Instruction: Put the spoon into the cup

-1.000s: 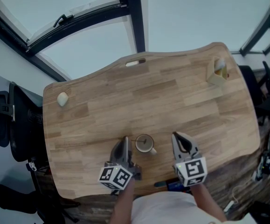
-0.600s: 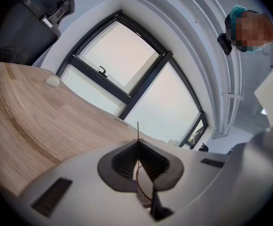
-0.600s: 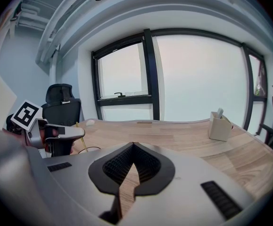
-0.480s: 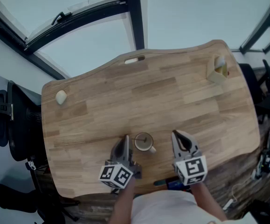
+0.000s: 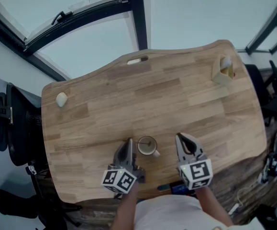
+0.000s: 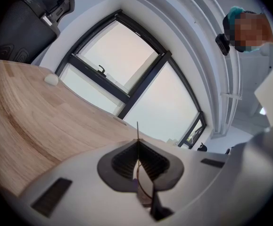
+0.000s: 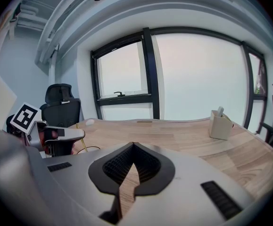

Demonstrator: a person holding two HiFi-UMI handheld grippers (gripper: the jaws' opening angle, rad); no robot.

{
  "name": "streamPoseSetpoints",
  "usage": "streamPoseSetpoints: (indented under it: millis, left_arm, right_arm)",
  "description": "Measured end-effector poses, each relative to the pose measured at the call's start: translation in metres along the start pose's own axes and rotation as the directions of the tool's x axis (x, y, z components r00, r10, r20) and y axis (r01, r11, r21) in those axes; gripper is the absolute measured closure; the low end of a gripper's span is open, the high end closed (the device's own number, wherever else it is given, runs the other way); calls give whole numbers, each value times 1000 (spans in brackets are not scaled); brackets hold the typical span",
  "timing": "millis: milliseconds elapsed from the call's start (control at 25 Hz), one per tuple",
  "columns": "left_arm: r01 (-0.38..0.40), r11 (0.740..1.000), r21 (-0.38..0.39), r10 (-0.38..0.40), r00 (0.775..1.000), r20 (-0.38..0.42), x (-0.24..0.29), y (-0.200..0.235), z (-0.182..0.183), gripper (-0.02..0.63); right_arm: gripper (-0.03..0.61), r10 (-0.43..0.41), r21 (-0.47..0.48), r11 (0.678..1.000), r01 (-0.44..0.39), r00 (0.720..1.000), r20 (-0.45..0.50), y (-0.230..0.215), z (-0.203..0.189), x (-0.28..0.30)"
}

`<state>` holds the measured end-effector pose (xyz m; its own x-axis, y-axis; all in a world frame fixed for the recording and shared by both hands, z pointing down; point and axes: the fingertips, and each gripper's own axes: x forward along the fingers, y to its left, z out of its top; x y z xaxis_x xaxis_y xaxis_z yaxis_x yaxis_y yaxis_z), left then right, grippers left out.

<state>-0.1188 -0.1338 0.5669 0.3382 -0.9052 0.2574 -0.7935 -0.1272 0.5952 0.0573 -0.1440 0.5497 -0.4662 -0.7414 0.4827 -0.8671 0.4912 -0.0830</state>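
Head view: cup (image 5: 148, 146) (beside left gripper (image 5: 128, 143))

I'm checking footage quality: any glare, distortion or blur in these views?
Head view: dim but sharp, table evenly lit without hard shadows. Left gripper view: heavy fisheye bends the window frame, panes washed out. Right gripper view: same fisheye, dark vignetted corners.

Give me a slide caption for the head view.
Cup, spoon seemingly inside, stands near the wooden table's front edge, between the left gripper and right gripper.
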Motion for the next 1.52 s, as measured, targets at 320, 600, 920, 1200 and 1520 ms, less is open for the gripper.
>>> streamPoseSetpoints:
  millis: [320, 600, 920, 1200, 1520]
  left_arm:
    - [13, 1000, -5, -13, 1000, -12, 2, 2, -5, 612]
    - [30, 999, 14, -30, 1000, -7, 2, 2, -9, 612]
    - [45, 999, -17, -45, 999, -1, 2, 3, -9, 612]
    - [37, 999, -16, -37, 999, -5, 3, 5, -10, 603]
    - [-7, 1000, 9, 6, 999, 36, -2, 12, -3, 549]
  right_arm:
    - [580, 1, -1, 1000, -1, 1000, -2, 0, 0, 2]
    - [581, 2, 3, 1000, -2, 1000, -12, 0, -1, 3]
    - [581, 2, -9, 1000, -2, 1000, -4, 4, 2, 2]
    - [581, -8, -7, 1000, 8, 1000, -3, 1, 0, 0]
    - [581, -13, -9, 1000, 13, 1000, 3, 1, 2, -4]
